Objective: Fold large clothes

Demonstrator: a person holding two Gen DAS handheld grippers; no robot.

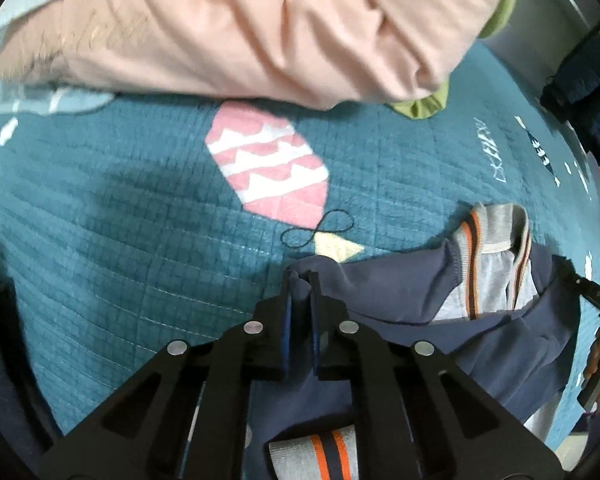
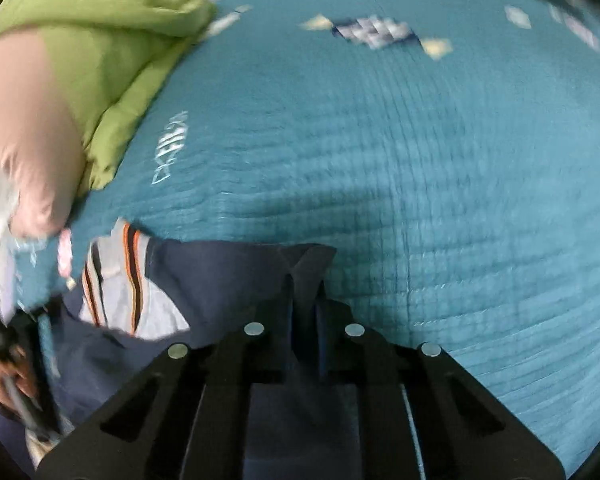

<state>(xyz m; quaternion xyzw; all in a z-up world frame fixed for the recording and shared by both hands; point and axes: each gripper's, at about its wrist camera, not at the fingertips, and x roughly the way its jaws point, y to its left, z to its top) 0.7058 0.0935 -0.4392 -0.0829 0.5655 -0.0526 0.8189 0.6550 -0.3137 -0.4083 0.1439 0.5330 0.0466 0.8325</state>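
- A navy garment [image 1: 400,300] with a grey collar striped in orange and dark bands is seen lying across the near part of a teal quilted bedspread [image 1: 120,220].
- The left gripper [image 1: 301,280] is closed down on a bunched fold of the navy cloth; the fabric is pinched between the two fingers, with only a narrow gap left by the cloth itself.
- In the right wrist view, the right gripper [image 2: 306,280] is likewise clamped on an edge of the same navy garment [image 2: 220,272], a peak of cloth being seen to stand up between its fingers.
- The striped collar [image 1: 488,256] is shown between the two held points, partly turned open so that its grey lining is exposed.
- A pink garment [image 1: 240,32] is heaped at the far side of the bedspread, well apart from the navy one, and a lime-green garment [image 2: 100,40] is partly covered by it.
- A pink-and-white printed kite shape [image 1: 268,164] is visible on the bedspread just beyond the left gripper's tips.
- At the right edge of the left view, a dark shape, possibly the other tool and the hand holding it, is glimpsed, but too little is shown to be sure.
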